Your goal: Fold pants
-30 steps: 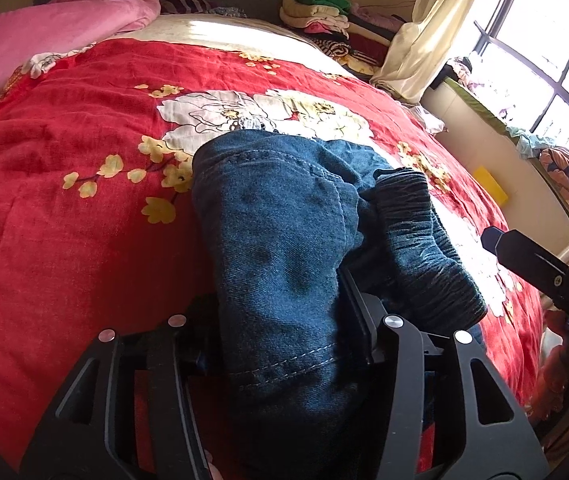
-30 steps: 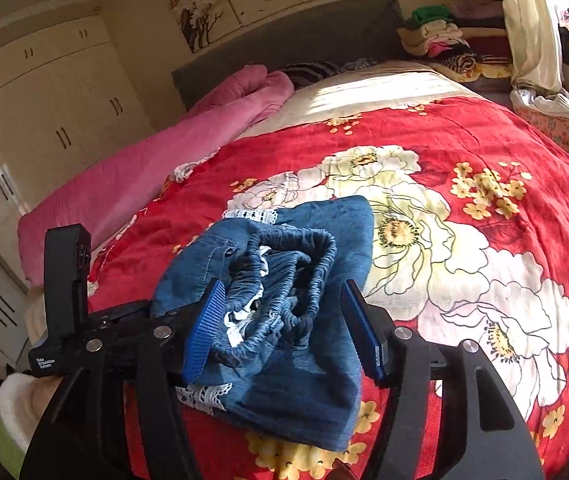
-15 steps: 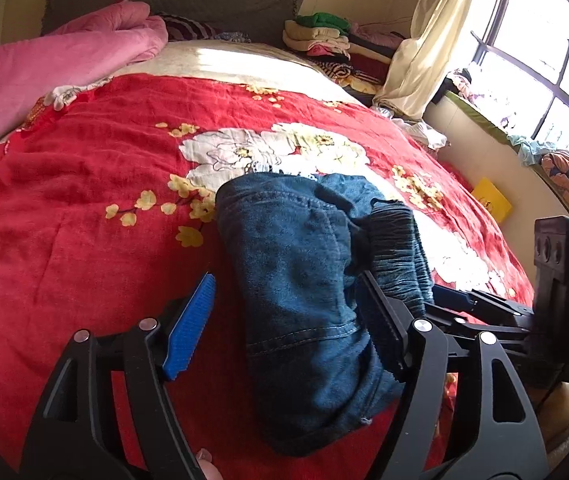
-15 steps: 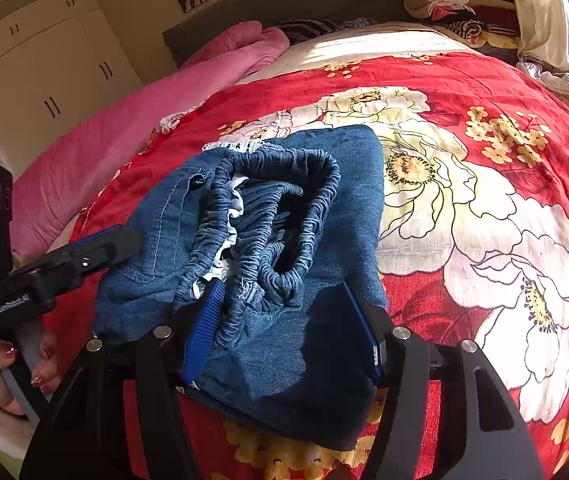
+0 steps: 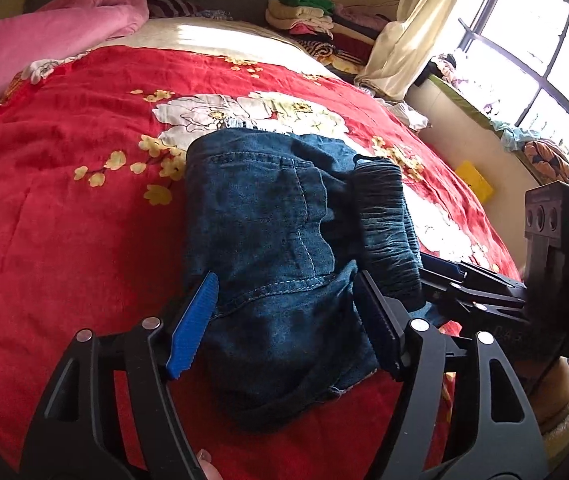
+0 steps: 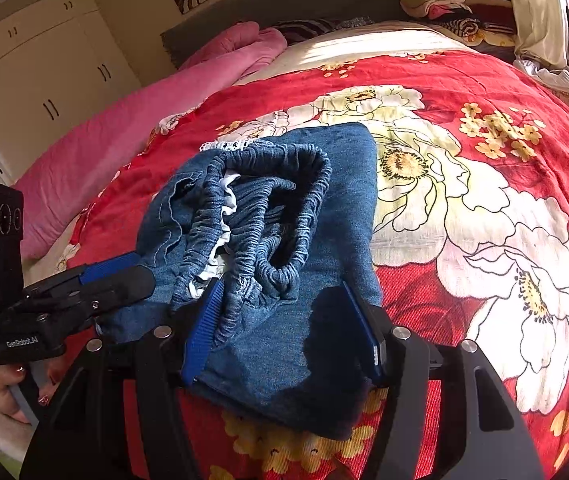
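Since a second ago your left hand-held gripper (image 5: 286,320) has let go of the pants (image 5: 284,248); its jaws have just been opening and now stand apart, straddling the denim. Your right hand-held gripper (image 6: 284,326) also stands apart, astride the waistband end. One folded pair lies on the bed (image 5: 64,240), near its foot edge.

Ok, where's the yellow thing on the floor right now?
In the left wrist view, the flat yellow thing lies on the right, in the gap between the red bedspread and the low wall under the window.
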A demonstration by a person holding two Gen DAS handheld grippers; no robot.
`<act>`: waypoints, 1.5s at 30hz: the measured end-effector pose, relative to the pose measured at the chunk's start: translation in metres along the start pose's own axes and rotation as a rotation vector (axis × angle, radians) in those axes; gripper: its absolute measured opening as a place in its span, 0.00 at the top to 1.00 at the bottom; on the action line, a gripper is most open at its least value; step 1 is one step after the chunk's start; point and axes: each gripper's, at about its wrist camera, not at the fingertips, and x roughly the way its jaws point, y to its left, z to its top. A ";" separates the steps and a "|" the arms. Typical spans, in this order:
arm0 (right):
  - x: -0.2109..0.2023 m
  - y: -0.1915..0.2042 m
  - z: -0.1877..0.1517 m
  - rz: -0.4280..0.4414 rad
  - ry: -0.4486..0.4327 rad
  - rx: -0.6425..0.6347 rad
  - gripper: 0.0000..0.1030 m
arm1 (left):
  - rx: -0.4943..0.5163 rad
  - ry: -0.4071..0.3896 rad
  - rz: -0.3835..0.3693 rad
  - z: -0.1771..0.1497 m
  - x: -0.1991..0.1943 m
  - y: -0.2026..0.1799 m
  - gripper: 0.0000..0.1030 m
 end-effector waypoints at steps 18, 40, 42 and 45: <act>-0.045 -0.004 0.006 -0.040 -0.103 0.021 0.43 | 0.014 -0.022 0.022 -0.001 -0.013 -0.007 0.40; -0.090 0.007 -0.001 -0.054 -0.177 0.009 0.09 | 0.015 -0.106 0.080 -0.009 -0.069 -0.021 0.10; -0.094 0.008 -0.002 -0.054 -0.180 0.005 0.08 | 0.018 -0.116 0.102 -0.011 -0.073 -0.022 0.10; -0.100 0.010 -0.006 -0.064 -0.186 -0.004 0.06 | 0.023 -0.122 0.121 -0.014 -0.079 -0.024 0.10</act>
